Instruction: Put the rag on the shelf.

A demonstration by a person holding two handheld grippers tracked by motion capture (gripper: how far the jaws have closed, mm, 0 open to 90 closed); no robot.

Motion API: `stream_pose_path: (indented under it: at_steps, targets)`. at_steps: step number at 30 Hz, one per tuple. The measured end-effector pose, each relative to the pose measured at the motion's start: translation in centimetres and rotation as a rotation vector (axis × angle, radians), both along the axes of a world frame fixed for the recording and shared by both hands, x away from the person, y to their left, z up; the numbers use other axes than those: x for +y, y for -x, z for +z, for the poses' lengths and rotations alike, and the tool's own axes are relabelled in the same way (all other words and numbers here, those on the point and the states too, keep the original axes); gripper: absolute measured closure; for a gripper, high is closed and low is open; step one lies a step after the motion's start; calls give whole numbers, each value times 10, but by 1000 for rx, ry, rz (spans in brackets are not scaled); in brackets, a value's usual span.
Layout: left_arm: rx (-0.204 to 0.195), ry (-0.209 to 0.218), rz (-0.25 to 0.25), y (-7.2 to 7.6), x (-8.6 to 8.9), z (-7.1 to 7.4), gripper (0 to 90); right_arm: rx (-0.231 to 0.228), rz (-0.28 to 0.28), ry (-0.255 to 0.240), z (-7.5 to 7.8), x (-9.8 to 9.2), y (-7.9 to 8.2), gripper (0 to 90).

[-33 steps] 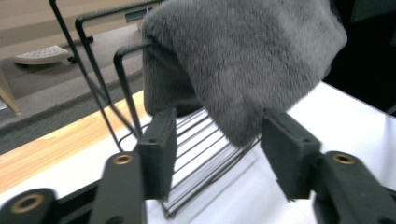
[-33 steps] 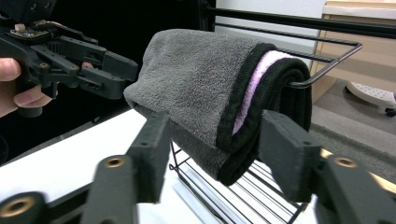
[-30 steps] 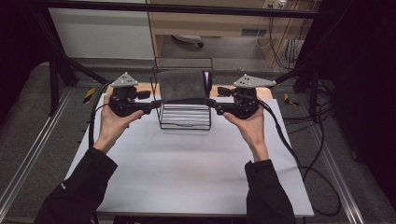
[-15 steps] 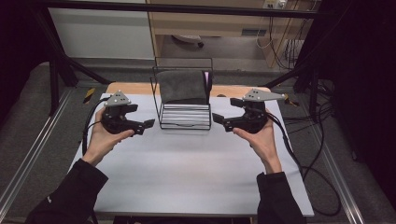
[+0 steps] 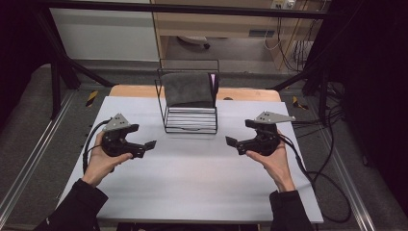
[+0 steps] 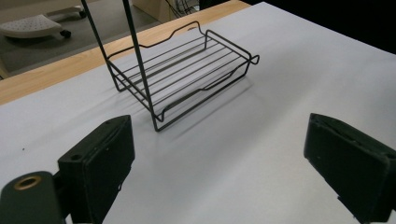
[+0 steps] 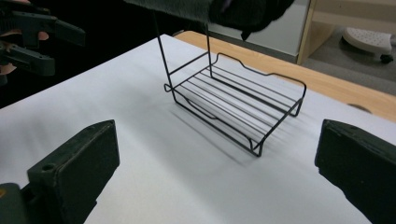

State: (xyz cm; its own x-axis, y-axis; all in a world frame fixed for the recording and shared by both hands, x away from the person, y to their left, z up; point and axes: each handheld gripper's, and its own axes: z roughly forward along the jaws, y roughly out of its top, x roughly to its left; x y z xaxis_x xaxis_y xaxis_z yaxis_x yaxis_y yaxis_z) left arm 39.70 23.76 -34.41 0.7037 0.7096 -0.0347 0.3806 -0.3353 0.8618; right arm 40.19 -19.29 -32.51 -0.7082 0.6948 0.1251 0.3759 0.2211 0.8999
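A black wire rack (image 5: 190, 120) stands at the table's back middle, and a dark grey towel (image 5: 186, 89) hangs over its top bar. My left gripper (image 5: 146, 147) is left of the rack and nearer me, low over the table. My right gripper (image 5: 233, 143) mirrors it on the right. Both have just been opening and stand open with nothing between their jaws. The left gripper view looks past the left gripper (image 6: 219, 158) at the rack's base (image 6: 187, 74). The right gripper view looks past the right gripper (image 7: 217, 172) at the rack (image 7: 238, 102), the towel's edge (image 7: 177, 7) and the other gripper (image 7: 37, 32).
A white sheet (image 5: 192, 187) covers the table, with a wooden strip (image 5: 134, 90) along its back edge. Something pink (image 5: 214, 83) shows behind the towel. Cables (image 5: 317, 175) trail off the right side. Black frame poles stand at both back corners.
Both hands have moved outward from the towel's sides at the rack, down and toward me. Both sets of jaws have opened. The towel stays draped on the rack.
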Motion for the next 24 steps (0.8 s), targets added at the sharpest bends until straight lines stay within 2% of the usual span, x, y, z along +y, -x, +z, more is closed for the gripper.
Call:
stream_pose_path:
  at_steps: [3,10,14,17,24]
  targets:
    - [8,3,6,3,4,-9,91,9,3,6,-8,-5,3,7]
    - [18,-2,25,9,13,-29,100,30,18,-17,-28,-19,10,7]
    - [31,0,34,12,18,-42,106,49,14,-23,-44,-27,14,7]
    - [35,-16,38,14,20,-51,106,74,10,-23,-57,-32,17,7]
    - [50,-29,48,19,27,-71,112,115,10,4,-86,-43,25,8]
